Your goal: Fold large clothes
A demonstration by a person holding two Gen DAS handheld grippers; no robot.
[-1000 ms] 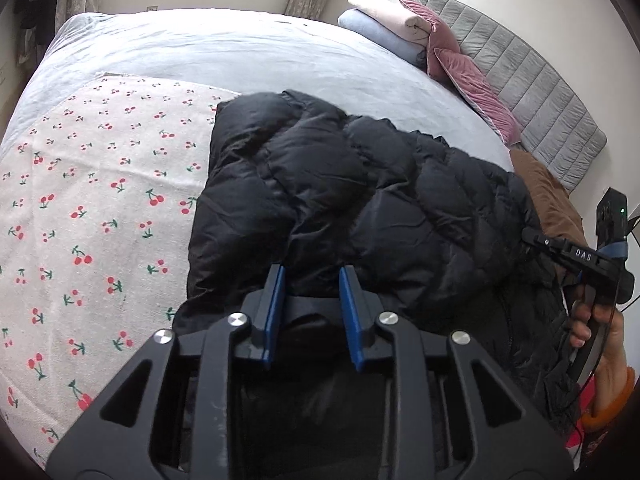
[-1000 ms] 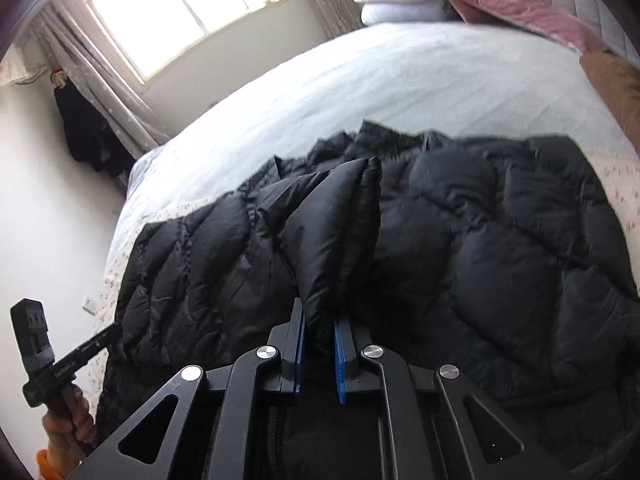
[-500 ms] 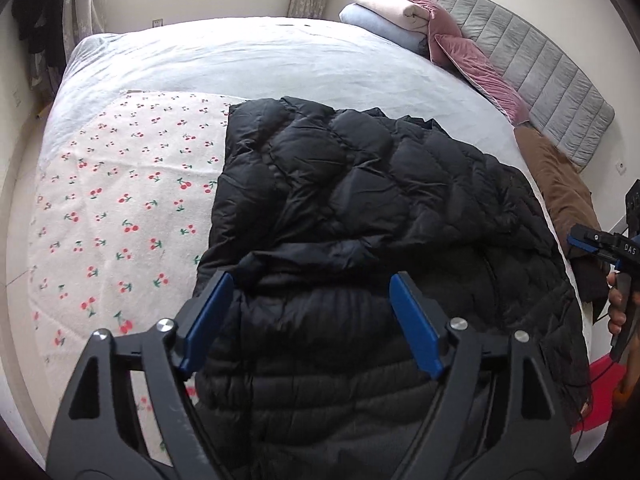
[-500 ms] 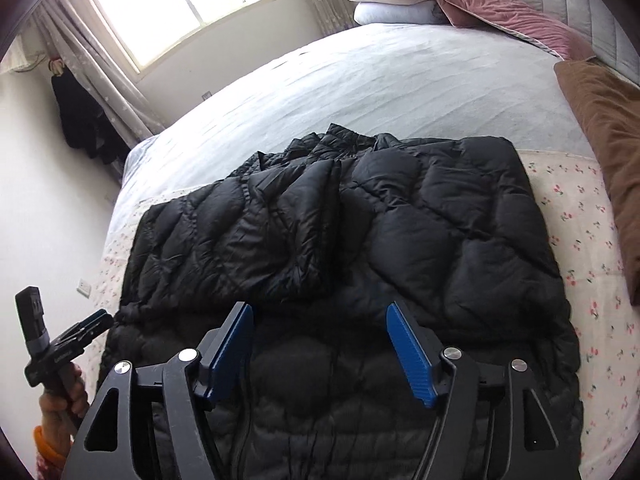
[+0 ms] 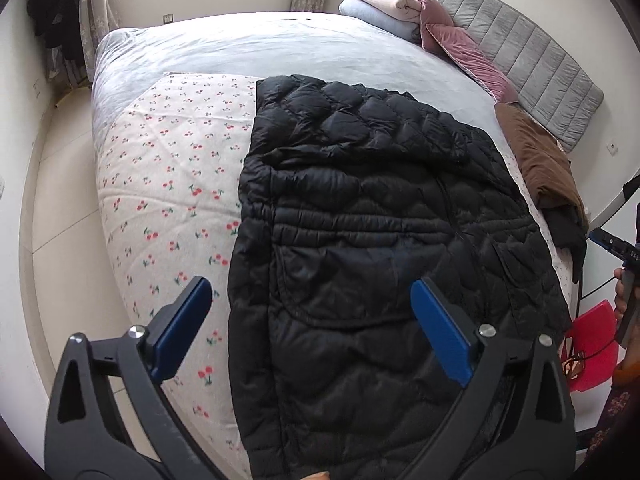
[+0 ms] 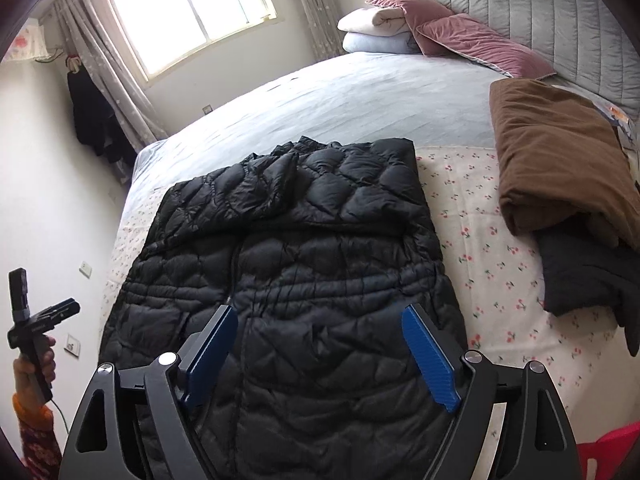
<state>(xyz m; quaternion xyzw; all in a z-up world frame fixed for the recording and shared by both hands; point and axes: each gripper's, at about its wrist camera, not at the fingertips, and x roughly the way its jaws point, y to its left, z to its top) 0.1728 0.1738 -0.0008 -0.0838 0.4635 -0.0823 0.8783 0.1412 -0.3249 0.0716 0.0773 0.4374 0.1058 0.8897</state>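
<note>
A black quilted puffer jacket (image 5: 372, 240) lies flat on a white bedspread printed with red cherries (image 5: 168, 184), which covers the near part of a bed with a pale grey-blue sheet (image 5: 280, 48). The jacket's upper portion is folded down over its body, with a crumpled edge across the middle; its hem end lies towards the cameras.

The left tongs (image 5: 316, 332) stand released, blue pads spread wide above the lower part of the jacket, nothing between them and no contact with the fabric. Their jaws have just been opening. The right tongs (image 6: 320, 352) are likewise released, hovering over the jacket's hem end, gripping nothing; their jaws have also just been opening.

A folded brown blanket (image 6: 560, 160) rests on a dark garment (image 6: 588, 276) at the bed's right side, apart from the jacket. Two pink velvet pillows (image 6: 480, 40) and folded white and pale blue bedding (image 6: 376, 28) lie against a grey padded headboard (image 6: 540, 8).
</note>
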